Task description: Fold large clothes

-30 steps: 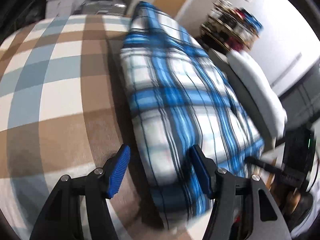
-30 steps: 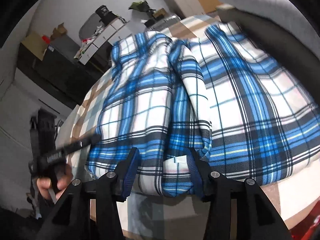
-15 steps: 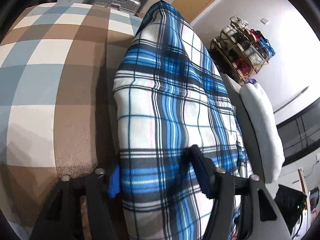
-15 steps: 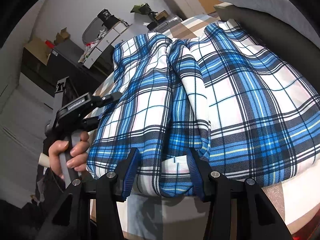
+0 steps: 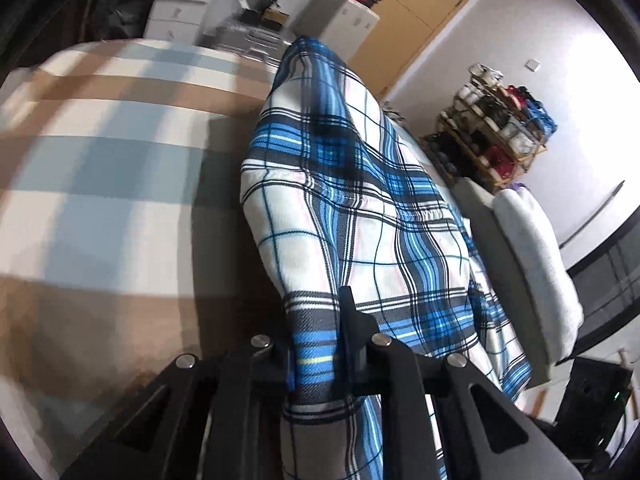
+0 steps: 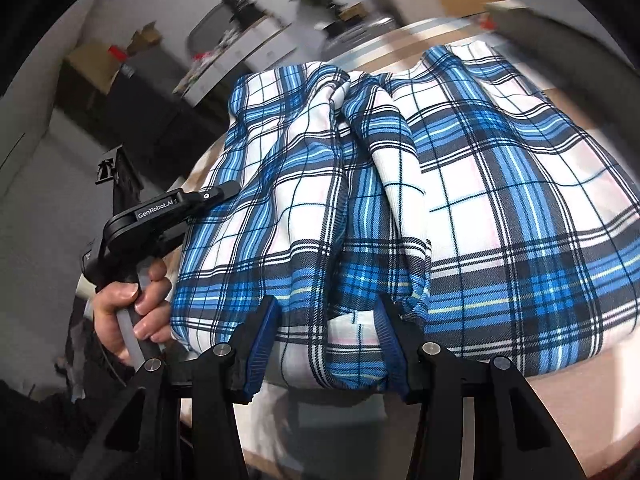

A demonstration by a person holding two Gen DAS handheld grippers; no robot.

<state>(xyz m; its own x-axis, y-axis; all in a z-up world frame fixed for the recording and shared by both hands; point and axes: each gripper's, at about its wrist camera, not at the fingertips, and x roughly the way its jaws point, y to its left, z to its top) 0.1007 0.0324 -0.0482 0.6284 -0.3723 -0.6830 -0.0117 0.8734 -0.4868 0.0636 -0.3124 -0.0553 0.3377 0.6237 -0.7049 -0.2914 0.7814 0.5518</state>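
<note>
- Left gripper (image 5: 320, 344): lower centre of its frame; jaws, wide apart a second ago with the cloth beside them, have just been closing and now pinch a fold of the plaid garment (image 5: 360, 216).
- Right gripper (image 6: 326, 344): lower centre; half-wide gap unchanged, blue pads clasping the garment's bunched hem.
- Plaid garment: rises from the left jaws toward upper centre, lifted off the checked blanket (image 5: 100, 184).
- Hand (image 6: 132, 308): lower left of the right view, gripping the left tool's handle.

"GenRobot.AI" in white letters on the black body of the left tongs (image 6: 218, 195), nothing else legible
</note>
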